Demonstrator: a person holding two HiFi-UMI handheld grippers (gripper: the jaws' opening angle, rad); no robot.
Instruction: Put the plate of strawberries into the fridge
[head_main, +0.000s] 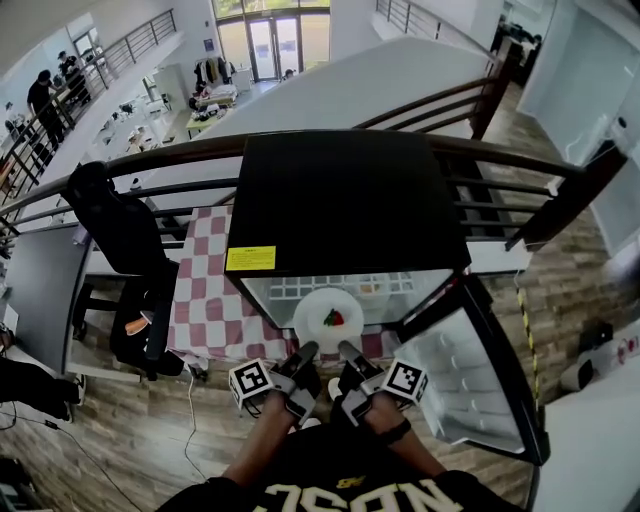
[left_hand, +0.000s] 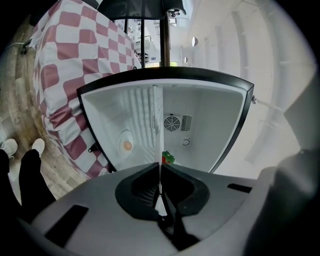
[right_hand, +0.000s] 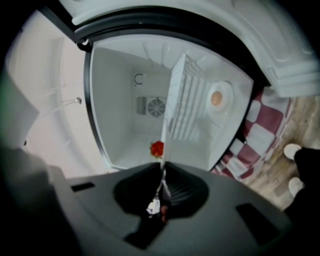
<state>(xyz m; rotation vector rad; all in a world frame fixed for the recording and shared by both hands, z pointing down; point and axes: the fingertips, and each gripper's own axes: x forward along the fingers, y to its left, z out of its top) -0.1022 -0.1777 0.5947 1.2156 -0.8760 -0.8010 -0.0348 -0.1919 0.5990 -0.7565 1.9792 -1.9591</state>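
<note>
A round white plate (head_main: 312, 305) carrying strawberries (head_main: 333, 319) hovers level at the mouth of the black mini fridge (head_main: 340, 200), whose door (head_main: 470, 375) hangs open to the right. My left gripper (head_main: 302, 354) and right gripper (head_main: 350, 354) are both shut on the plate's near rim, side by side. In the left gripper view the plate (left_hand: 158, 120) shows edge-on as a thin white line running out of the jaws of the left gripper (left_hand: 160, 169), with the strawberries (left_hand: 168, 158) beside it. The right gripper view shows the same: plate edge (right_hand: 169, 107), strawberries (right_hand: 157, 148), right gripper (right_hand: 163, 165).
The fridge's white interior has a fan vent (left_hand: 171, 123) in its back wall and a lit lamp (left_hand: 127, 145) on a side wall. A red-and-white checked cloth (head_main: 205, 290) lies under the fridge. A black chair (head_main: 125, 240) stands left; a wooden railing (head_main: 500, 155) runs behind.
</note>
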